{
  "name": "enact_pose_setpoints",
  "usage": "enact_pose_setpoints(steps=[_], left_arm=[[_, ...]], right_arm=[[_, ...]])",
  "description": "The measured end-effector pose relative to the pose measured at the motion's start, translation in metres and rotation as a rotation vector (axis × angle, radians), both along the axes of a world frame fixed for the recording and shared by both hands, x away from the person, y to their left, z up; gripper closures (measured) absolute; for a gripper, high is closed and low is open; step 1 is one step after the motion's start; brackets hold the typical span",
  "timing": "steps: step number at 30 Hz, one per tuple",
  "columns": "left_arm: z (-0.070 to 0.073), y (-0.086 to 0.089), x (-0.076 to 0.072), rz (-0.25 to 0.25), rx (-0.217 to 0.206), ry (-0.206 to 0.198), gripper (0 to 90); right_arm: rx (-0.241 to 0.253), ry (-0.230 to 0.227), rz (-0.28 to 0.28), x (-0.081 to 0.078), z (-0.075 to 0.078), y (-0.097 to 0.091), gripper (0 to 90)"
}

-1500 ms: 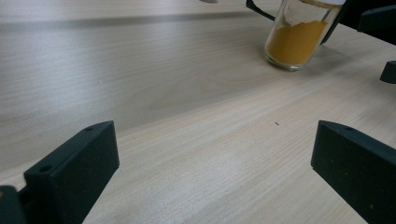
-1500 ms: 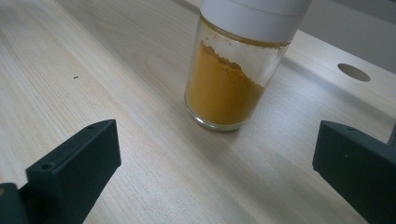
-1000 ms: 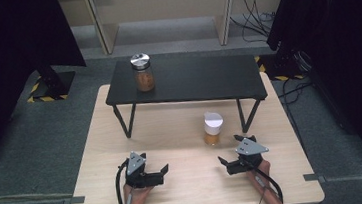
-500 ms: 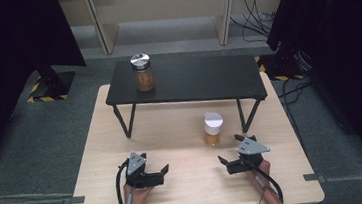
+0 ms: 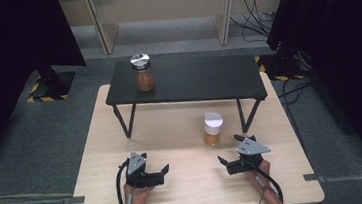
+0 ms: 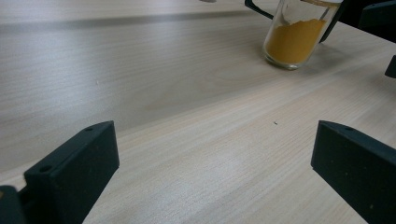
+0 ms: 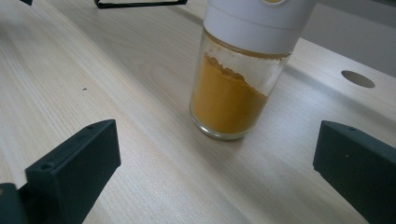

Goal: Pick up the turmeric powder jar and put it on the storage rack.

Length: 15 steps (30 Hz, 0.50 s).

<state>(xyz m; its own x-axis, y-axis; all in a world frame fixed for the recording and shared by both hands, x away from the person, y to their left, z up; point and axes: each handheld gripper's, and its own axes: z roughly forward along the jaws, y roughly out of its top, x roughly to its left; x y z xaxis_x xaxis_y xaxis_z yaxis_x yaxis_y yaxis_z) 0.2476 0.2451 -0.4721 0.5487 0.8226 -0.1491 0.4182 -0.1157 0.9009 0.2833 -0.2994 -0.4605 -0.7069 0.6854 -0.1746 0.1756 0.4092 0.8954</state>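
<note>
Both grippers rest low on the table [image 5: 181, 127] — left gripper [image 5: 160, 174], right gripper [image 5: 229, 153] — jaws spread.

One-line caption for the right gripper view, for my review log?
Right gripper, jaws open, faces a white-capped glass jar of orange powder standing on the wooden table.
</note>
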Motion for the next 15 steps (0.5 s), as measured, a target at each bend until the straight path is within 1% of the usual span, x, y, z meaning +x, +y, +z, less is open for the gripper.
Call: enact_pose_setpoints(steps=[3,8,9,10,11,13,15], left_arm=[[-0.0001,-0.0001,0.0001,-0.001,-0.001,0.0,0.1],[0.0,0.0,0.0003,-0.001,-0.002,0.001,0.1],[0.0,0.0,0.0003,-0.001,-0.002,0.001,0.1],[-0.0001,0.0,0.0004,-0.002,-0.002,0.001,0.1],[-0.0001,0.0001,0.0006,-0.003,-0.003,0.001,0.1],[-0.0001,0.0001,0.0007,-0.004,-0.003,0.001,0.1],[-0.0001,0.0,0.0008,-0.006,-0.001,0.0,0.1]], right_arm=[[0.002,0.001,-0.002,0.0001,0.0,-0.0002,0.5],[0.032,0.006,-0.015,0.001,-0.0016,-0.0028,0.6],[0.032,0.006,-0.015,0.001,-0.0016,-0.0028,0.6],[0.042,0.008,-0.019,0.0015,-0.0022,-0.0029,0.6],[0.067,0.026,-0.021,0.0056,-0.0031,-0.0043,0.6],[0.073,0.012,-0.04,0.0047,-0.0053,-0.0018,0.7],[0.077,0.008,-0.041,0.0048,-0.0062,-0.0017,0.7]])
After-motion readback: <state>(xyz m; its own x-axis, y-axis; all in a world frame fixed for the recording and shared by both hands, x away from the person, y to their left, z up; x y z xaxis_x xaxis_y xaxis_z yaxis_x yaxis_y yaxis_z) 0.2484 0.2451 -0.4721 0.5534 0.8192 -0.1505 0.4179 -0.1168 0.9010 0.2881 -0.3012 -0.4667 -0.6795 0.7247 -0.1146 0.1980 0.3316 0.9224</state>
